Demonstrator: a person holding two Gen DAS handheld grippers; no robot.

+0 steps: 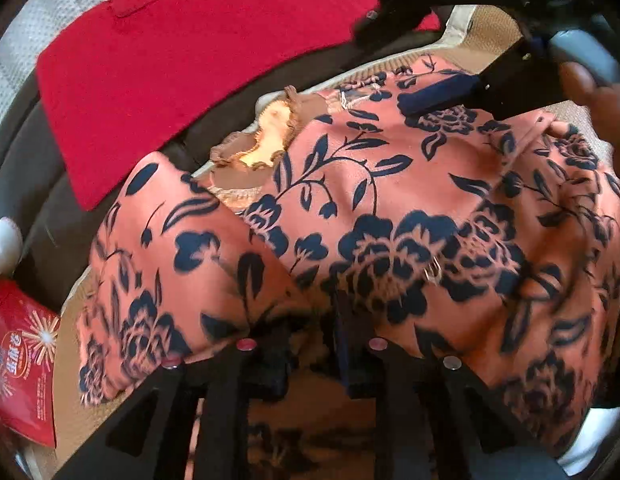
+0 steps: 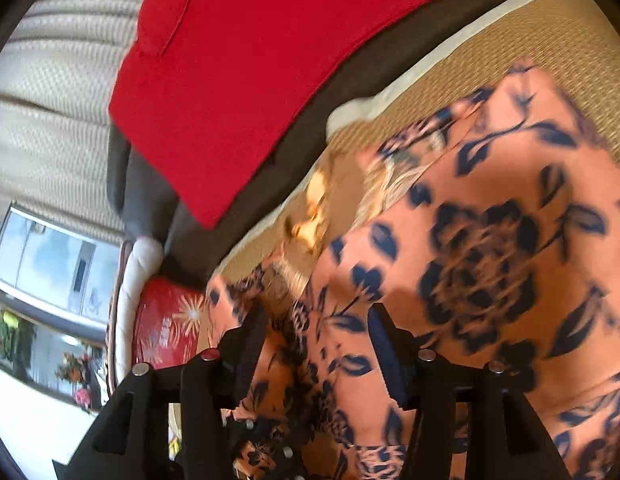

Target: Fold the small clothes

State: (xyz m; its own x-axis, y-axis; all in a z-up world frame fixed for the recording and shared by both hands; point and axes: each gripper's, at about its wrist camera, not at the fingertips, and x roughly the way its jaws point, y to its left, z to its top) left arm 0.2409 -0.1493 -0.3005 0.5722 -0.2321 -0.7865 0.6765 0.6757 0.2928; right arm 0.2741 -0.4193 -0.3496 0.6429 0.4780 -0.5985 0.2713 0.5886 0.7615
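I'm mid-fold on the floral top (image 1: 369, 208), a salmon-pink garment w/ navy flower print and a lacy tan neckline (image 1: 254, 148), lying on the woven mat (image 1: 493, 24) of a seat, just in front of the red cushion (image 1: 182, 64). From the left wrist view one sleeve or side panel (image 1: 162, 248) already looks turned in over the body, its edge running diagonally across the chest, so I'd judge the 1st fold as done or nearly so. The other side, near my right gripper (image 1: 437, 96), looks not yet brought over, and the bottom-to-top fold is also left, as far as I can tell; the fabric is rumpled, not squared. My left gripper (image 1: 310, 344) sits low at the near edge of the top w/ its jaws narrowly apart; cloth bunches right at the tips, but blur stops me saying whether it's pinched, so I can't tell the grip. In the right wrist view the jaws stand clearly apart w/ printed fabric running between them and under them, pads not pressing on it, so I read that one as released. A red snack packet (image 1: 22, 364) lies off the mat's corner, clear of the work. Est. progress: roughly a third, w/ smoothing and the final folds outstanding.
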